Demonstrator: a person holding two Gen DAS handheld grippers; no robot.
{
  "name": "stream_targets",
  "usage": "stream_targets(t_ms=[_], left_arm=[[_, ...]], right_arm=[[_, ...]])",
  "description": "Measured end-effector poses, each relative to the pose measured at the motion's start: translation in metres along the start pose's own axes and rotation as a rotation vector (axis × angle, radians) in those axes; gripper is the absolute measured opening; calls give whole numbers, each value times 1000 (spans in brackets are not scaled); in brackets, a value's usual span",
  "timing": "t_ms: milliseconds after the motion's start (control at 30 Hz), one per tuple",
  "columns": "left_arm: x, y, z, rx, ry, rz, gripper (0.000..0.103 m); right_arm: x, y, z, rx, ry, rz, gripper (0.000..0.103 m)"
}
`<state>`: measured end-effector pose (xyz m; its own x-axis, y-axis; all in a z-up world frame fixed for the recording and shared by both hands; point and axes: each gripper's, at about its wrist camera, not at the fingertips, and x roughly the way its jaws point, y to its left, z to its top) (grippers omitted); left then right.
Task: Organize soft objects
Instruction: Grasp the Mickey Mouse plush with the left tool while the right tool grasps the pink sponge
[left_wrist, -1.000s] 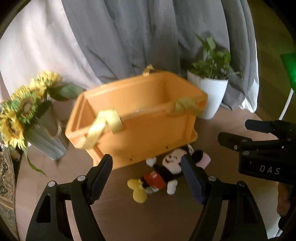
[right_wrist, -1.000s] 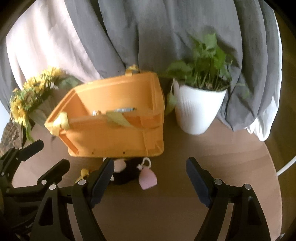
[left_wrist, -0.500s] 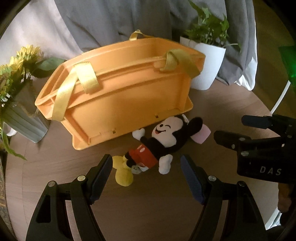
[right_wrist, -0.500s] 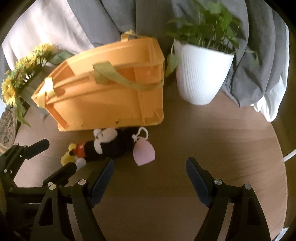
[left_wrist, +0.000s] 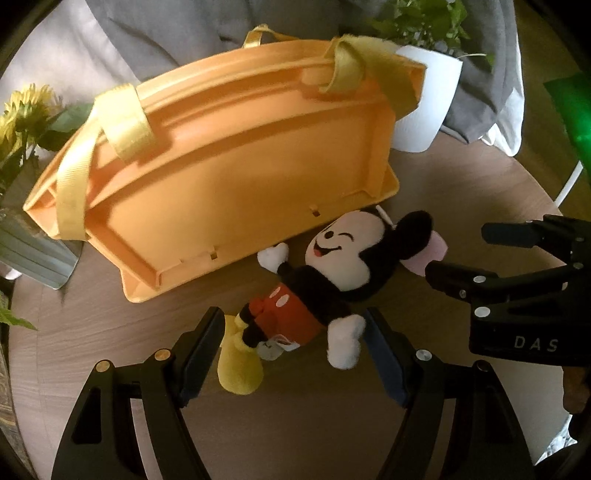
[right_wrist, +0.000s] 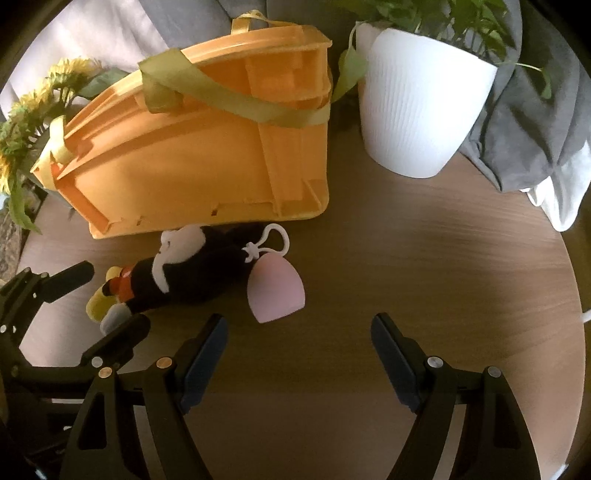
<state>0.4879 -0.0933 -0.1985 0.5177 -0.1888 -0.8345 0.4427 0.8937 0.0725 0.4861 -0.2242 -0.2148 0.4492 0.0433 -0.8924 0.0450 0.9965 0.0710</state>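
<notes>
A mouse plush toy (left_wrist: 325, 280) in red shorts and yellow shoes lies on its back on the round wooden table, against the front of an orange plastic basket (left_wrist: 229, 173) with yellow strap handles. My left gripper (left_wrist: 295, 343) hangs open just above the toy's legs, the shorts and one white hand between its fingers, pads not touching. In the right wrist view the toy (right_wrist: 192, 273) shows its black back and a pink tag (right_wrist: 275, 290). My right gripper (right_wrist: 299, 350) is open over bare table, right of the toy, nothing between its fingers.
A white pot with a green plant (right_wrist: 417, 107) stands right of the basket (right_wrist: 207, 155). Sunflowers in a ribbed vase (left_wrist: 22, 206) stand at the left. Grey and white curtains hang behind. The table edge (right_wrist: 569, 280) curves at the right.
Both grippers have come down toward the table and tipped further downward. The toy and basket now look larger and nearer, and the toy's legs sit between the left fingers.
</notes>
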Motion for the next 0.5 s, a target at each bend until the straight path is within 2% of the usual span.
stream_targets(t_ms=[500], left_arm=[[29, 1, 12, -6, 43, -12, 76]], right_arm=[[32, 4, 15, -39, 27, -1, 79]])
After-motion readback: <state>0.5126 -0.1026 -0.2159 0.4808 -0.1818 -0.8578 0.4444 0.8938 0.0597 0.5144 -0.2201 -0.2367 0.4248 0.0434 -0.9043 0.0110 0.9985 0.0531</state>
